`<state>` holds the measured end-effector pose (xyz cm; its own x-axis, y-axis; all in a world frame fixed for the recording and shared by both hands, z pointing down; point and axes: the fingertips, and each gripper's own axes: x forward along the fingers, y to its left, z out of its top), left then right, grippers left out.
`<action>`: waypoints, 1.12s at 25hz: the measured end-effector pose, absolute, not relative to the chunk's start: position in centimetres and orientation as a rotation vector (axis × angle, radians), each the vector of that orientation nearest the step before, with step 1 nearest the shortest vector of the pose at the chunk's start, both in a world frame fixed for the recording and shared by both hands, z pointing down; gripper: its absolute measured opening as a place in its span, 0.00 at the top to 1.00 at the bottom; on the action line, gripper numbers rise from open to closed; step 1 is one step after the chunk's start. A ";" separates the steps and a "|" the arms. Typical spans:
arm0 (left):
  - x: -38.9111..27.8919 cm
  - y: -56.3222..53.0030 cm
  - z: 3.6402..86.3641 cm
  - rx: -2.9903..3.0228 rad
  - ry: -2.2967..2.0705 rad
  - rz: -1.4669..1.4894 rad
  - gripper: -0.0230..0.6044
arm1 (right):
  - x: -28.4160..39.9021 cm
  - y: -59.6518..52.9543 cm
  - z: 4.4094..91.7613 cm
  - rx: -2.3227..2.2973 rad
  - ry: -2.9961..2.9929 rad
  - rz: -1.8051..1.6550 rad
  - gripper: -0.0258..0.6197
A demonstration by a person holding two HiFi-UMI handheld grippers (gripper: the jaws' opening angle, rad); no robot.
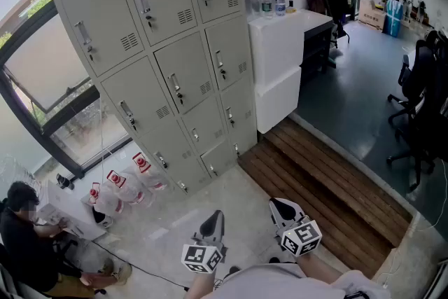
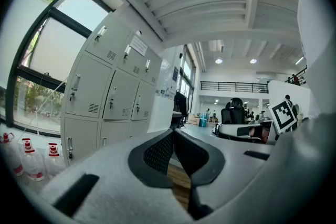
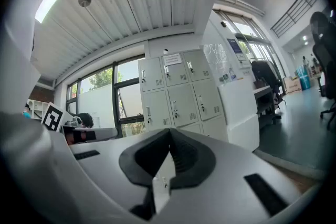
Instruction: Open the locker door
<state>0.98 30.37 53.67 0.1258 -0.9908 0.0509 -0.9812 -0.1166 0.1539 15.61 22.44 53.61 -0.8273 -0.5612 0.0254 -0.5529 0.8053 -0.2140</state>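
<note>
A grey bank of lockers (image 1: 168, 59) stands against the wall ahead, with every door closed and a small handle on each. The left gripper view has the lockers (image 2: 113, 86) at its left, and the right gripper view has the lockers (image 3: 181, 94) straight ahead. My left gripper (image 1: 214, 219) and right gripper (image 1: 282, 209) are held low and close to me, well short of the lockers, pointing level. Both are shut with nothing between the pads, as the left gripper (image 2: 173, 134) and right gripper (image 3: 170, 131) show in their own views.
A white cabinet (image 1: 276, 59) with bottles (image 1: 266, 2) on top stands right of the lockers. A wooden platform (image 1: 329, 185) lies before it. Several plastic jugs (image 1: 115, 189) sit at the lockers' foot. A person (image 1: 24, 234) sits at lower left. Office chairs (image 1: 420, 101) stand at the right.
</note>
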 end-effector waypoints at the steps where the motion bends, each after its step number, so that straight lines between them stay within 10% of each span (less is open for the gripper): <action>1: 0.9 30.4 53.6 2.240 -1.980 -0.095 0.95 | 15.5 22.4 53.5 -0.910 2.947 -0.326 0.94; 28: 3.5 29.1 54.3 2.199 -2.032 -0.055 0.95 | 19.2 20.5 54.2 -0.911 2.912 -0.366 0.94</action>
<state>3.51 29.08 54.25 0.0834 -0.9939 0.0725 -0.9885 -0.0733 0.1322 19.24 20.49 54.24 -0.8223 -0.5690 0.0059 -0.5528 0.7963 -0.2456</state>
